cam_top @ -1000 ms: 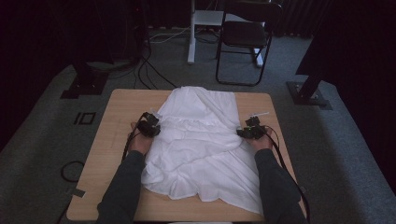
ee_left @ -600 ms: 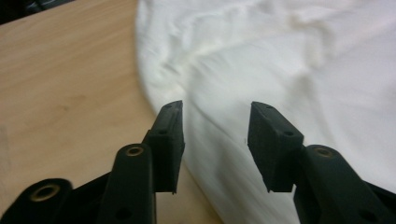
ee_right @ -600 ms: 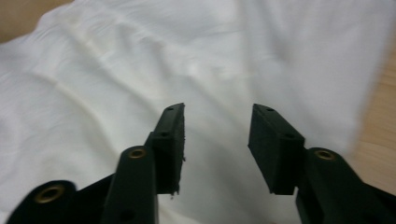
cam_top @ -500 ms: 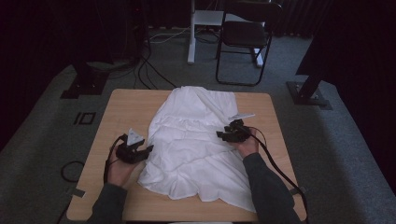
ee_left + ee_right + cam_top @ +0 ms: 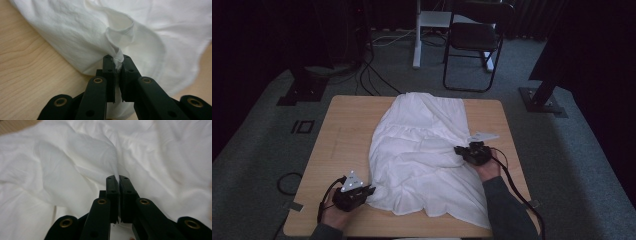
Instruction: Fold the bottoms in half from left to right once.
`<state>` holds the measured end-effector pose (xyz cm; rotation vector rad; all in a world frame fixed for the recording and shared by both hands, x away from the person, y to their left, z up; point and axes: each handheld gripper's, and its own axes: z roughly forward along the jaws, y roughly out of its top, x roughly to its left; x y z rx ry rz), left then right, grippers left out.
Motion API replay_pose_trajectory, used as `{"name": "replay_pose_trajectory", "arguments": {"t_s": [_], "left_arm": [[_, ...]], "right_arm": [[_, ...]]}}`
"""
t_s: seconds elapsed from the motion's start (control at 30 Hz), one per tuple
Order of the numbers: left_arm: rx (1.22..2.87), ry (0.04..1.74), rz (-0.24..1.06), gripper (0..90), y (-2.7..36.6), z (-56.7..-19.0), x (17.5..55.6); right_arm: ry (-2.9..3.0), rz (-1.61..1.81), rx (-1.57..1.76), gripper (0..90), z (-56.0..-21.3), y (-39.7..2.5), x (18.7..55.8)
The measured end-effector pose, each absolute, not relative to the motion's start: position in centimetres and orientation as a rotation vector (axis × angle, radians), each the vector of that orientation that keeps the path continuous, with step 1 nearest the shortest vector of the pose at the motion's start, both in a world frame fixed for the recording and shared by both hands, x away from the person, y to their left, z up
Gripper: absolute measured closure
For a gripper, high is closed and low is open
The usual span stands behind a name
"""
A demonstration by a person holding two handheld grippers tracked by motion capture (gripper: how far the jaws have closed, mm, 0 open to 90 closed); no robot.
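High view: a white garment (image 5: 422, 155) lies rumpled across the middle of the wooden table (image 5: 342, 135). Your left gripper (image 5: 366, 191), lower left, clamps its near edge; your right gripper (image 5: 458, 149), centre right, pinches a fold. You seem mid-fold; next, lift both pinches together evenly.

The white cloth (image 5: 419, 155) lies crumpled on the wooden table, spread from the far edge down almost to my near edge, narrower at the far end and wider toward me. It is thin, soft and full of wrinkles and folds. A pinched tuft at its near left corner (image 5: 117, 56) stands up between my left tongs; a thin ridge of it on the right side (image 5: 116, 173) is drawn up between my right tongs.
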<state>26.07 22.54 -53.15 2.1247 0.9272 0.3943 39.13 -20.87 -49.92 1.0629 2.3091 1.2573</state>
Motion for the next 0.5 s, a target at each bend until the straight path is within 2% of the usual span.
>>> {"name": "replay_pose_trajectory", "arguments": {"t_s": [0.13, 0.27, 0.33, 0.37, 0.4, 0.5], "left_arm": [[2.093, 0.936, 0.365, 84.0, 23.0, -53.2, 24.9], [2.081, 0.983, 0.334, 81.4, 23.7, -54.2, 24.6], [2.082, 0.996, 0.336, 72.4, 23.7, -54.5, 24.5], [2.082, 0.996, 0.336, 69.3, 23.7, -54.5, 24.5], [2.078, 0.997, 0.334, 65.4, 23.7, -54.6, 24.5], [2.073, 0.996, 0.322, 60.2, 23.5, -54.7, 24.9]], "right_arm": [[2.199, 1.322, 1.082, 85.3, -49.5, -24.5, 35.8], [2.198, 1.265, 1.19, 84.3, -51.7, -27.9, 32.9], [2.247, 1.184, 1.268, 78.8, -53.6, -29.0, 31.8], [2.247, 1.184, 1.268, 78.8, -53.6, -29.0, 31.8], [2.272, 1.107, 1.288, 64.3, -54.5, -29.3, 31.4], [2.217, 1.136, 1.301, 51.6, -53.8, -29.3, 31.6]]}}
